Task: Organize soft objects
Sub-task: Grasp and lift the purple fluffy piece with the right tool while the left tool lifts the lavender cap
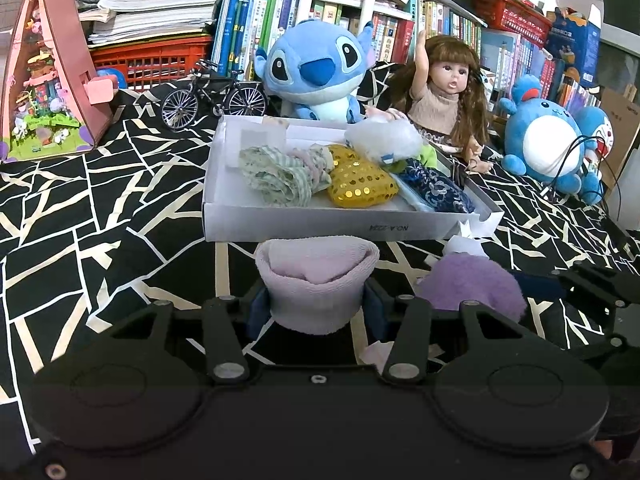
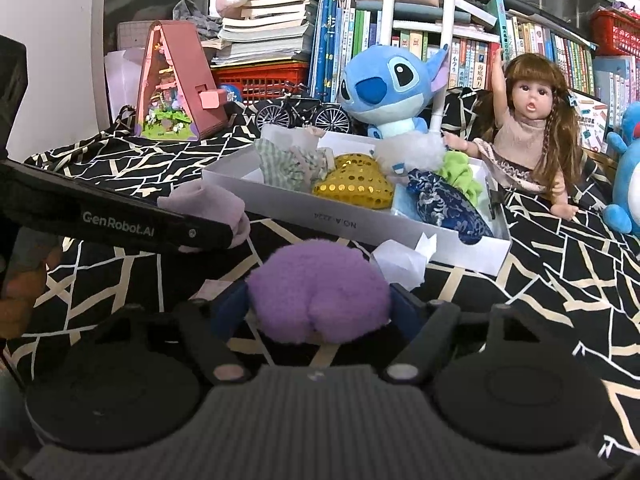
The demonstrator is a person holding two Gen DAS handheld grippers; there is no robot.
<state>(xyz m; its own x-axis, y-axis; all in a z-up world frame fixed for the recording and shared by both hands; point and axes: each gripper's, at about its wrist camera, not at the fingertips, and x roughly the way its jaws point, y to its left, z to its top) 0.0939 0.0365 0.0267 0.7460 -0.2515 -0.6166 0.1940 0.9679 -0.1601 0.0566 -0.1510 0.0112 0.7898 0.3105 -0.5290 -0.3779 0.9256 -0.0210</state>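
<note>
- Left gripper, lower centre of the left wrist view, is clamped on a rolled pale pink sock; the roll stays tight in the grip, so it should go in without opening.
- White box, centre of the frame just above it, already keeps the sequin pouch and other soft pieces together.
- Right gripper, lower centre of the right wrist view, appears closed on the purple fluffy ball; both wait in front of the box on the patterned worktop.

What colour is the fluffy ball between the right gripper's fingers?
Purple. The fluffy ball shows best in the right wrist view.
</note>
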